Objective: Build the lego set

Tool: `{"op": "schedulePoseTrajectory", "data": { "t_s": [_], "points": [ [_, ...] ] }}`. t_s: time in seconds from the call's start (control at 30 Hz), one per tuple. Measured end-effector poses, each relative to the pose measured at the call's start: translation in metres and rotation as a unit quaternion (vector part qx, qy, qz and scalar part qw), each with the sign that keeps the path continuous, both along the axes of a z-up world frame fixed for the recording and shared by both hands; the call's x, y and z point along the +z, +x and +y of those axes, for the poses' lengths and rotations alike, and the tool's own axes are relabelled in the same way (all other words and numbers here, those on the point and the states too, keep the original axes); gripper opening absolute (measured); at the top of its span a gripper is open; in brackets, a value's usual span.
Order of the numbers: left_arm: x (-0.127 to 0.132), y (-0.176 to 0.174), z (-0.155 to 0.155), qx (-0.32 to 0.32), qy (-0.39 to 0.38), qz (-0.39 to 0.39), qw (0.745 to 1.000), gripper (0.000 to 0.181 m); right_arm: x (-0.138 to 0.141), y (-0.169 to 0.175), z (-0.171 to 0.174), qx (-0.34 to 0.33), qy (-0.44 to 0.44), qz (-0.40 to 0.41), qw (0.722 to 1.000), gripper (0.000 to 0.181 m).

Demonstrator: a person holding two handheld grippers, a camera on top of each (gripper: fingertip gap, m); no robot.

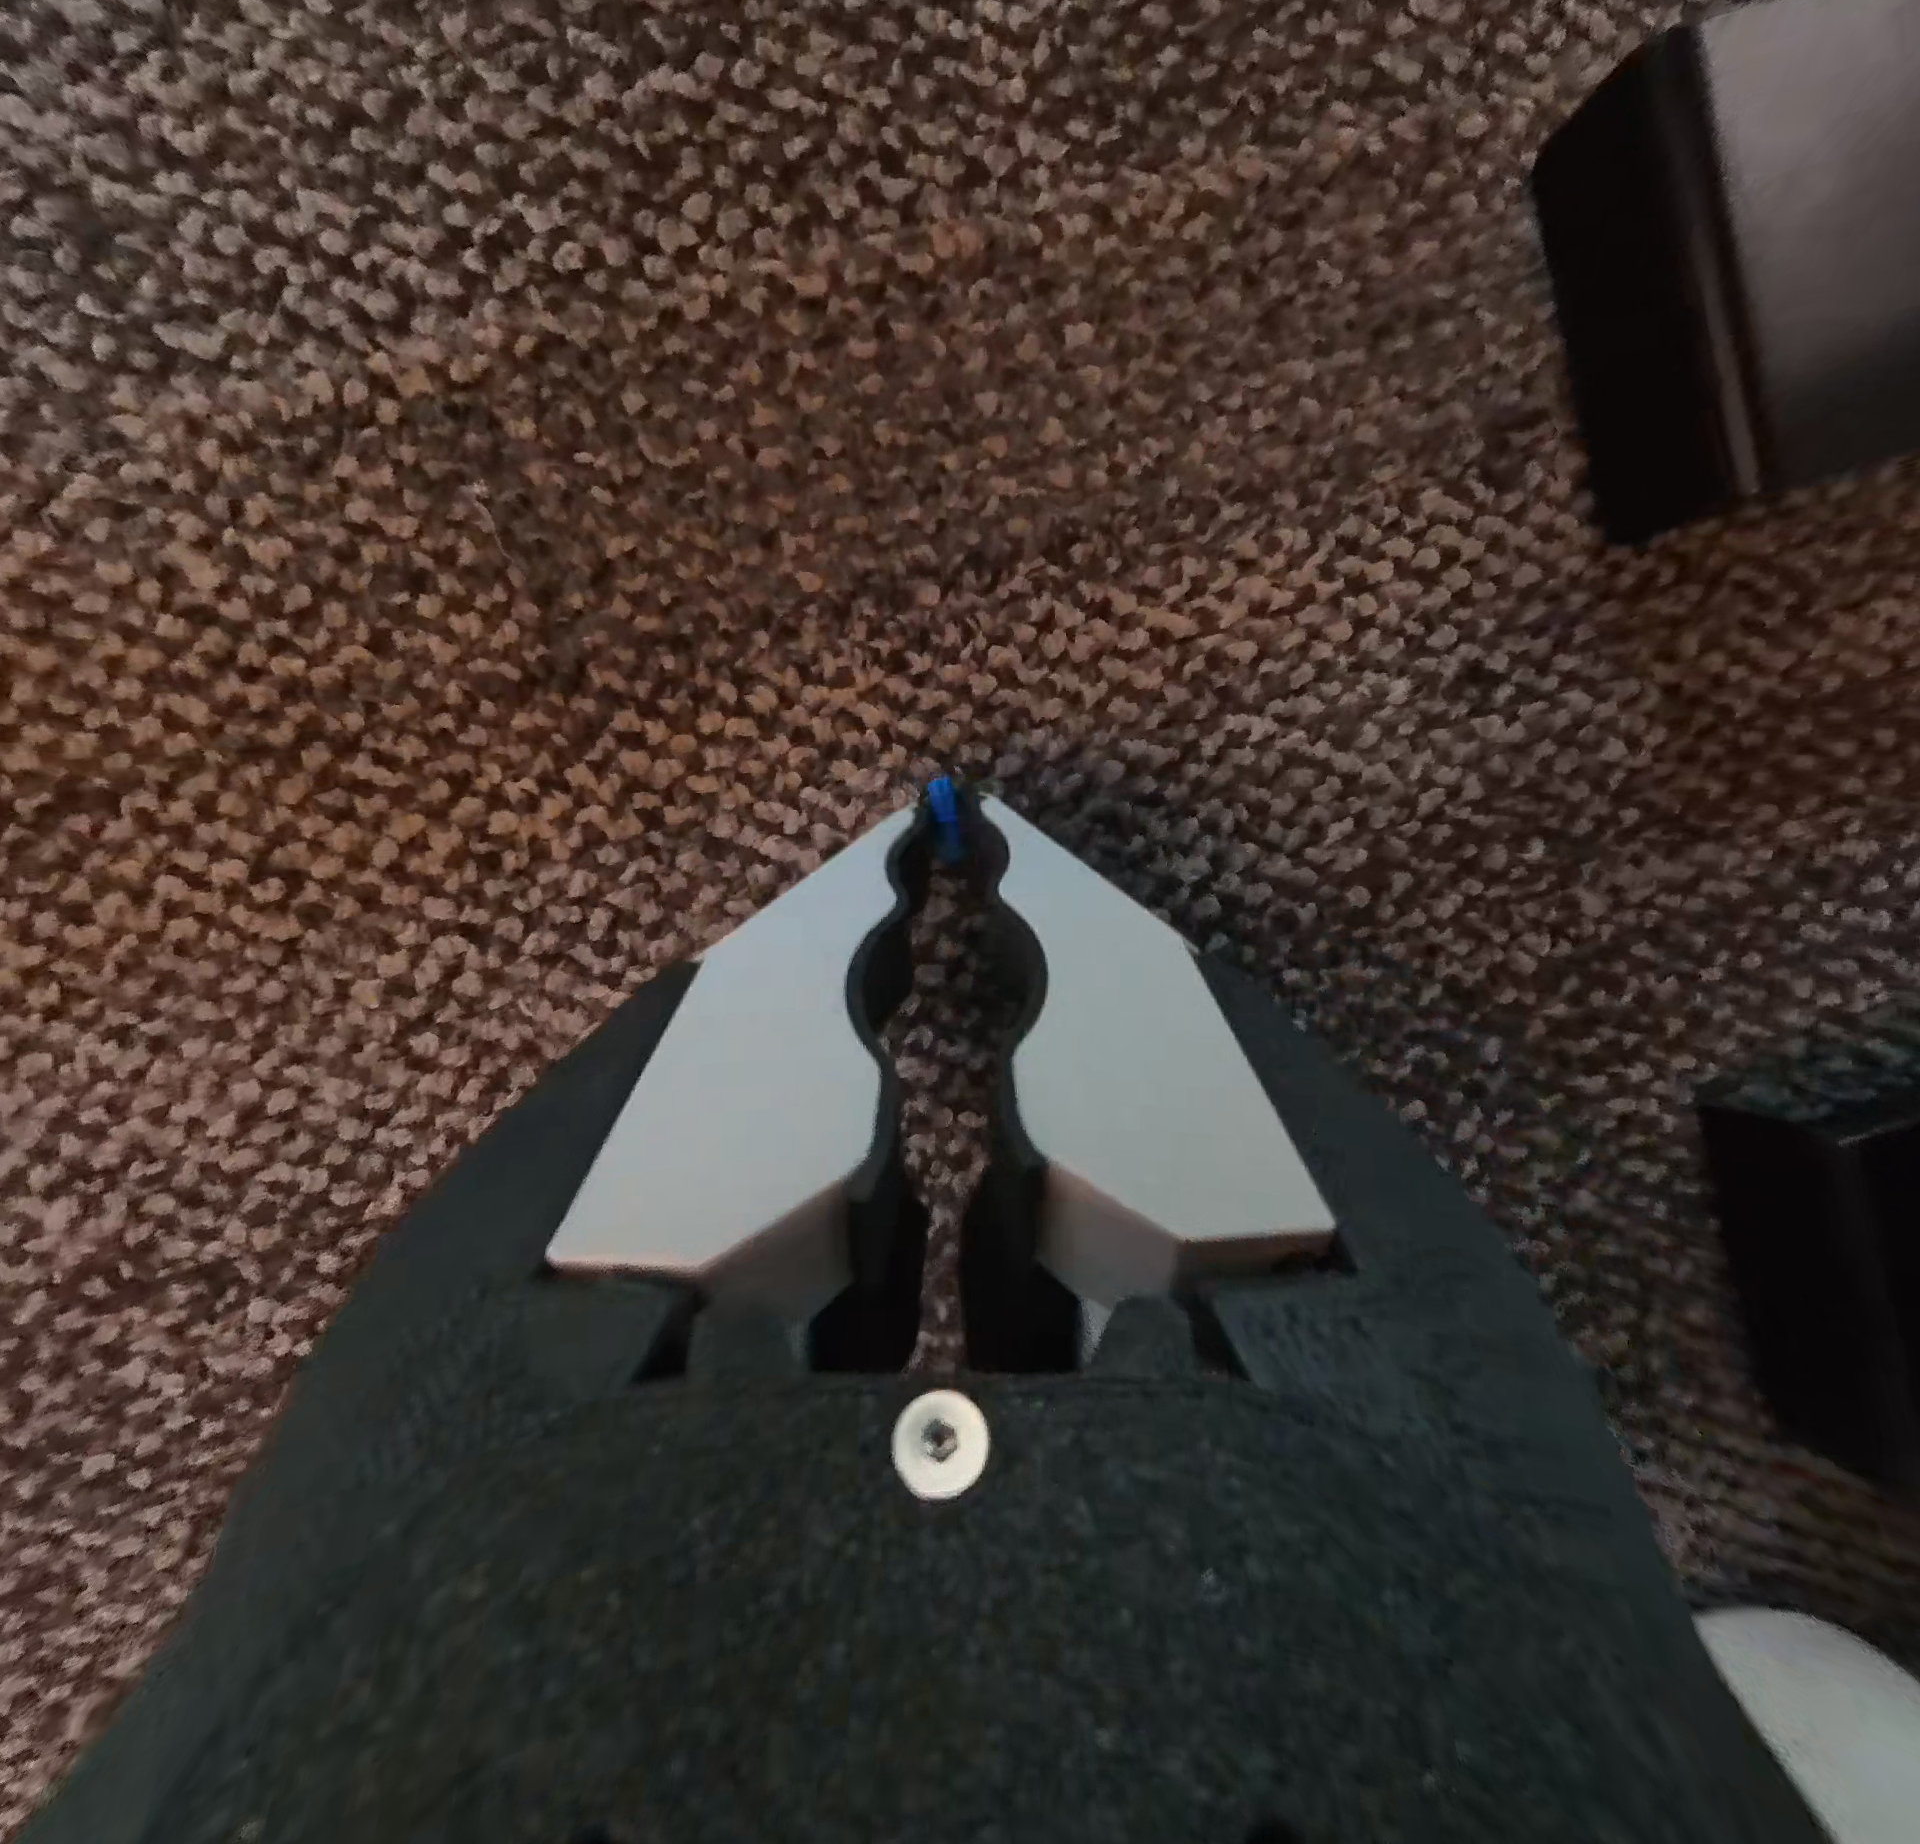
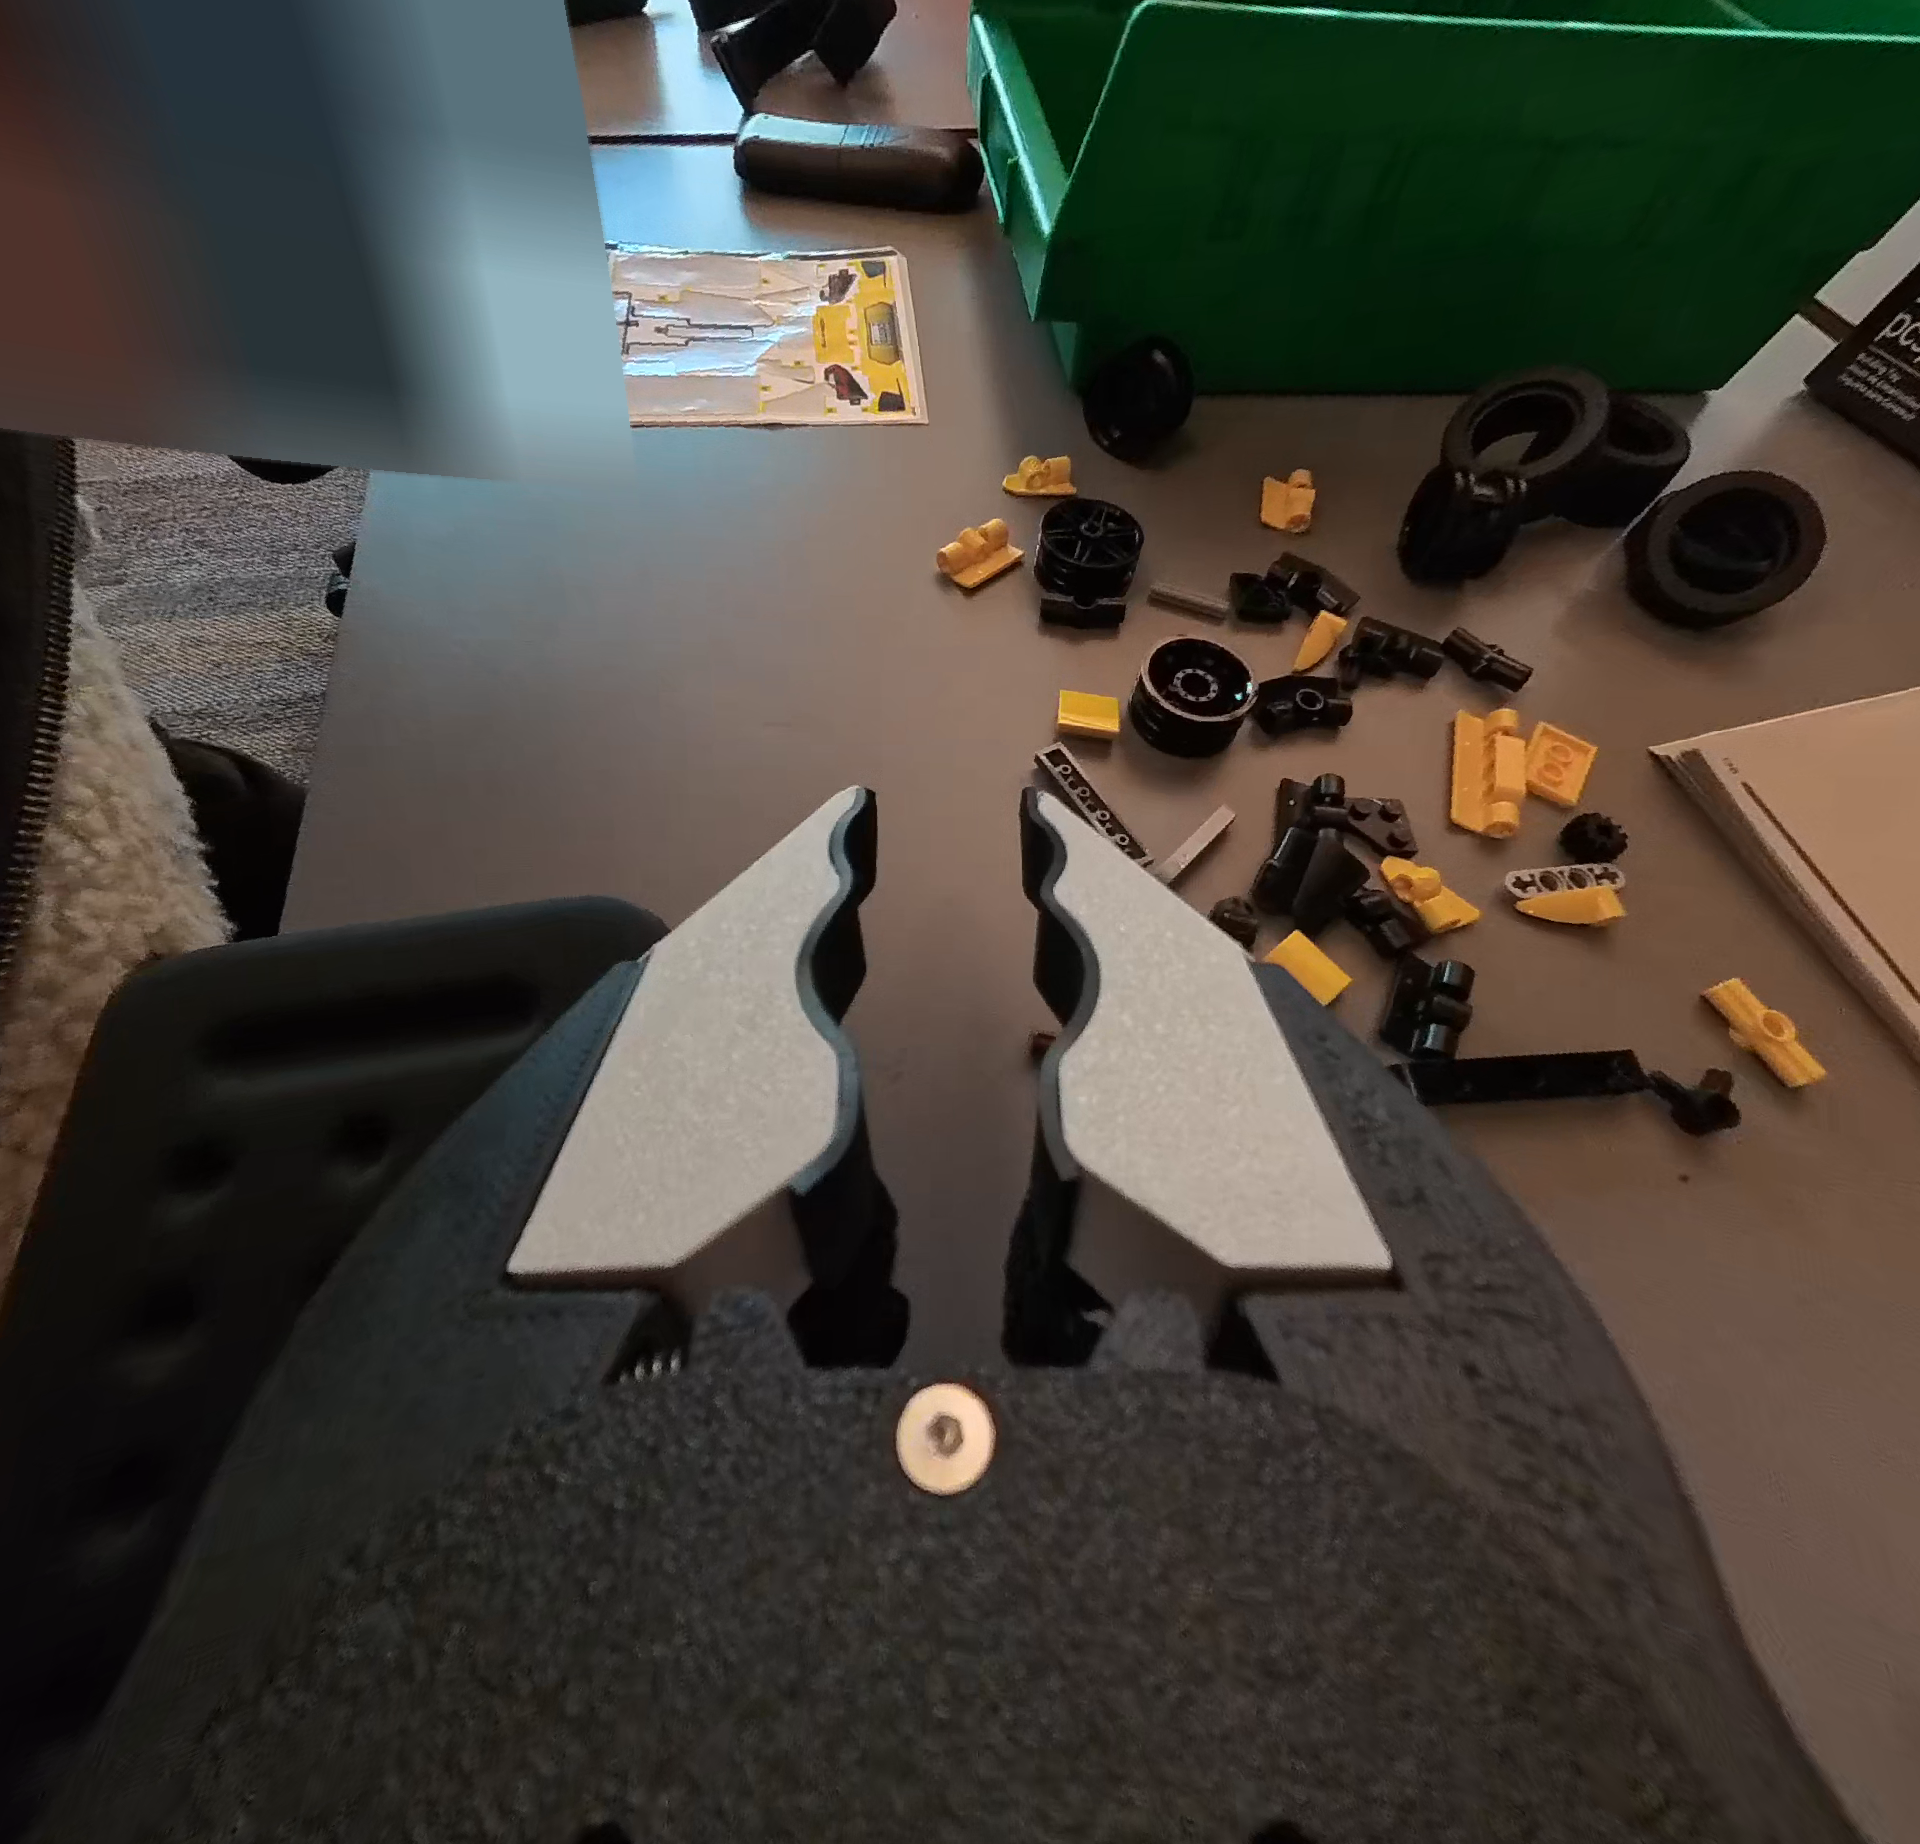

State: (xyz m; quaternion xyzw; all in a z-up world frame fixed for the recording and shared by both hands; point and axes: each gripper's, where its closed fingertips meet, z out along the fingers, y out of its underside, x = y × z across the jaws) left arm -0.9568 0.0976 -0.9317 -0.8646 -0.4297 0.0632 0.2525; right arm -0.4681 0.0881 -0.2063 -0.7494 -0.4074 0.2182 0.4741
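Note:
In the left wrist view my left gripper (image 1: 948,812) is shut on a small blue lego pin (image 1: 944,815) at its fingertips, held over brown carpet (image 1: 727,392). In the right wrist view my right gripper (image 2: 948,807) is open and empty above the dark table (image 2: 623,703). Loose yellow and black lego pieces (image 2: 1340,755) lie scattered to its right. Among them are a black wheel rim (image 2: 1190,695), a spoked rim (image 2: 1089,545) and black tyres (image 2: 1725,547). A grey beam (image 2: 1091,802) lies just beyond the right fingertip.
A green plastic bin (image 2: 1455,184) stands at the back right. A sticker sheet (image 2: 764,334) lies at the back middle, a booklet (image 2: 1818,818) at the right edge. Black straps and a dark case (image 2: 857,165) lie farther back. Dark furniture legs (image 1: 1704,267) stand on the carpet. Across from one pair of fingers to the other is roughly 85 centimetres. Between my right fingertips and the black wheel rim (image 2: 1190,695) there is roughly 7 centimetres.

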Motion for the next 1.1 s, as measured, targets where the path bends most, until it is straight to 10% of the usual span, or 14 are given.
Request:
{"op": "schedulePoseTrajectory", "data": {
  "t_s": [0.03, 0.23, 0.37, 0.5, 0.67, 0.8, 0.93, 1.1],
  "points": [
    [0.000, 0.001, 0.000, -0.005, 0.006, -0.015, 1.000, 0.006, 0.000, 0.000, 0.000, -0.001, 0.001, 0.000, 1.000, 0.026],
    [0.056, 0.019, -0.020, -0.111, 0.077, -0.048, 0.990, 0.005, 0.003, 0.001, 0.000, -0.002, 0.006, 0.011, 1.000, 0.025],
    [0.181, 0.048, -0.043, -0.203, 0.200, -0.037, 0.958, 0.005, 0.008, -0.003, -0.004, 0.012, 0.020, 0.018, 1.000, 0.025],
    [0.360, 0.092, -0.068, -0.264, 0.371, -0.096, 0.885, 0.005, 0.012, -0.014, -0.015, 0.049, 0.023, 0.030, 0.998, 0.032],
    [0.597, 0.172, -0.099, -0.411, 0.500, -0.100, 0.756, 0.005, 0.047, -0.039, -0.040, 0.137, 0.054, 0.090, 0.985, 0.026],
    [0.733, 0.273, -0.115, -0.593, 0.494, -0.006, 0.636, 0.005, 0.066, -0.057, -0.089, 0.259, -0.121, 0.078, 0.955, 0.042],
    [0.809, 0.391, -0.128, -0.728, 0.471, 0.095, 0.490, 0.005, 0.095, -0.028, -0.115, 0.258, -0.245, 0.114, 0.928, 0.040],
    [0.828, 0.523, -0.140, -0.815, 0.432, 0.175, 0.343, 0.005, 0.111, 0.049, -0.122, 0.194, -0.296, 0.173, 0.919, 0.025]
  ]
}}
